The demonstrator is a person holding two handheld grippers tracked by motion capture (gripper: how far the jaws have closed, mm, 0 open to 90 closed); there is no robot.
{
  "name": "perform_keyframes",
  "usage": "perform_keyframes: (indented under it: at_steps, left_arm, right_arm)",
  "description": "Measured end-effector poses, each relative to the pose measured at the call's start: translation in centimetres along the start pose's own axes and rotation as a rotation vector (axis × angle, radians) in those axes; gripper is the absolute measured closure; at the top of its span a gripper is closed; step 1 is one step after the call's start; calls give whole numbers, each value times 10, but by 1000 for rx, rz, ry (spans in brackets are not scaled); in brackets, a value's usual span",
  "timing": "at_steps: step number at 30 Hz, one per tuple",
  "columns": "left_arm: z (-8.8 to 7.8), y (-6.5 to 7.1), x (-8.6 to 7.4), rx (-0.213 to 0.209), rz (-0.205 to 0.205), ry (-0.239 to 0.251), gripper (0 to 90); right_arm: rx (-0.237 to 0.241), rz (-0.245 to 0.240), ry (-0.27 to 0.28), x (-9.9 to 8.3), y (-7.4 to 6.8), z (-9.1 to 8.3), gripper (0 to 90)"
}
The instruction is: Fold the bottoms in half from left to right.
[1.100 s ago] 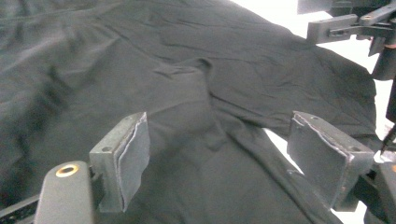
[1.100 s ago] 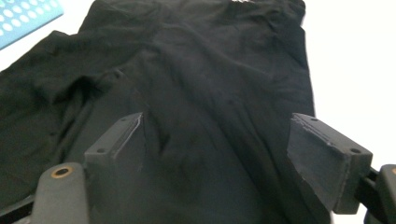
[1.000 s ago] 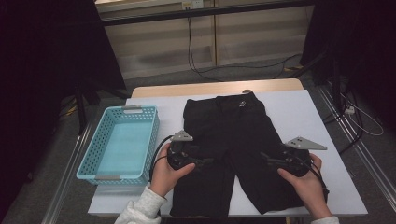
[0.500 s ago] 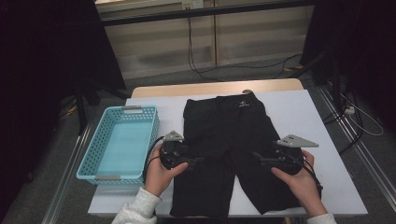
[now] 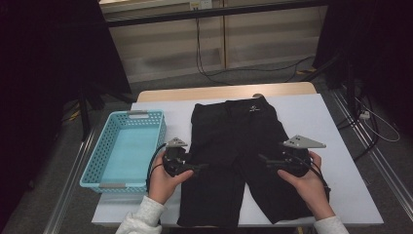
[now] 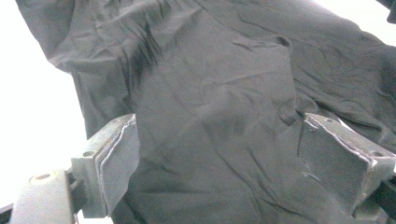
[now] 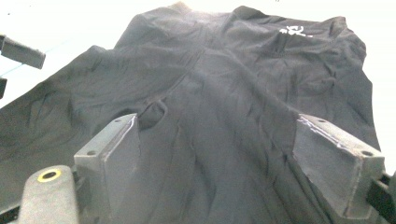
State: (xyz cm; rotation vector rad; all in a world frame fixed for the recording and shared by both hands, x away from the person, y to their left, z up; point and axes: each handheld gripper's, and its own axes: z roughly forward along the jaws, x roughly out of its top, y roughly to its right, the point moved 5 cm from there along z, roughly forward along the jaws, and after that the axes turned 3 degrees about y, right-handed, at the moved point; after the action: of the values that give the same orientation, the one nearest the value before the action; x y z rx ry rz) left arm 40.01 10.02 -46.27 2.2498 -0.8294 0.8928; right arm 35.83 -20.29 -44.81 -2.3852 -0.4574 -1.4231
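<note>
Two tongs, left and right, spread wide with nothing pinched, jaws just opened further, over shorts flat on tabletop between and beneath. Risk: pinching one layer only, bunching cloth.

Matt black cloth shorts, creased; glossy perforated plastic basket.

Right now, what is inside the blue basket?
Nothing shows inside the blue basket: its light blue floor looks bare in the high view. Its near wall hides a thin strip of floor. The black shorts lie beside it on the table.
</note>
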Motion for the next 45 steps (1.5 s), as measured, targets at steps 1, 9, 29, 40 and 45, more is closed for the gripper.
perform_keyframes:
  at_steps: [1,9,29,40,45]
  left_arm:
    - [0,-1,0,3,-7,2,134]
    - [3,-5,-2,24,-7,-5,122]
    - [19,-20,-19,164,-15,-51,119]
    - [18,-23,-19,198,-14,-41,193]
    - [16,-20,-20,213,-7,-45,296]
  right_arm:
    - [1,-2,5,2,0,1,152]
    - [15,-21,2,8,-1,3,145]
    - [54,-36,-28,-8,-10,1,132]
    - [59,-33,-40,-12,-11,3,132]
    - [61,-39,-35,-12,-11,2,132]
